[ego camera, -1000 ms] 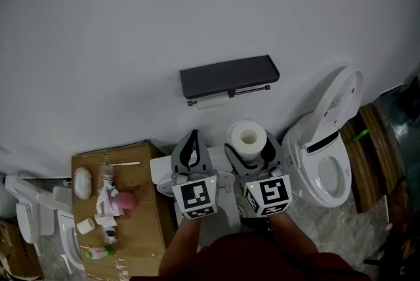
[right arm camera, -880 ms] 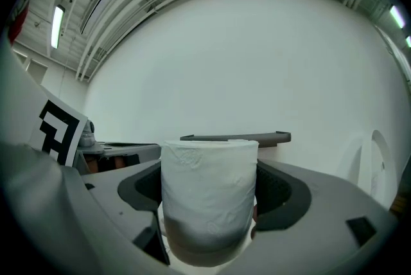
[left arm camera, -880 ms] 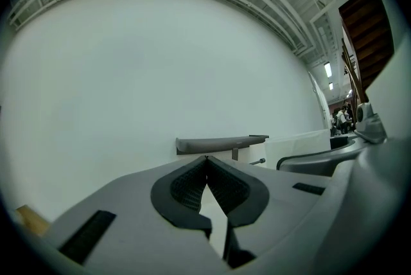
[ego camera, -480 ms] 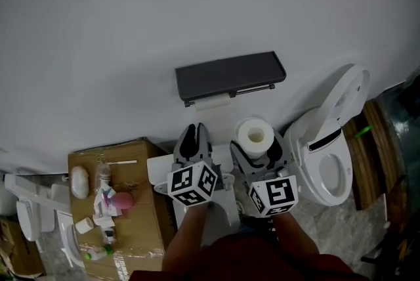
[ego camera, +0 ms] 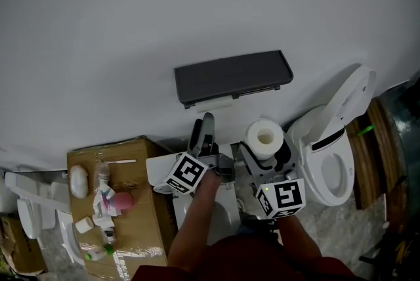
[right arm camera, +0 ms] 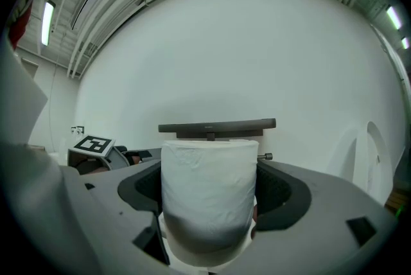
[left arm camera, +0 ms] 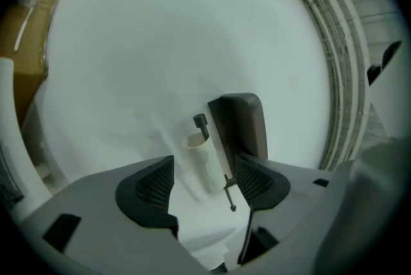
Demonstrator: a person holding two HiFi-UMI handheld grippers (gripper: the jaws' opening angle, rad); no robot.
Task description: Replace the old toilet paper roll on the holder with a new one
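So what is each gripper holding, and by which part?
The right gripper clamps the upright new roll across its curved sides. The left gripper holds nothing: its jaws have just opened, empty.

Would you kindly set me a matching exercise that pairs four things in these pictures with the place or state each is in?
Things:
1. full white toilet paper roll
2. dark grey shelf-topped paper holder
3. left gripper
4. white plastic toilet lid

Places or states:
A. raised upright
B. clamped between the jaws of the right gripper
C. jaws apart, gripping nothing
D. fixed to the white wall

Pairs: 1-B, 2-D, 3-C, 4-A.

The left gripper's jaws have just been opening, with nothing held between them.
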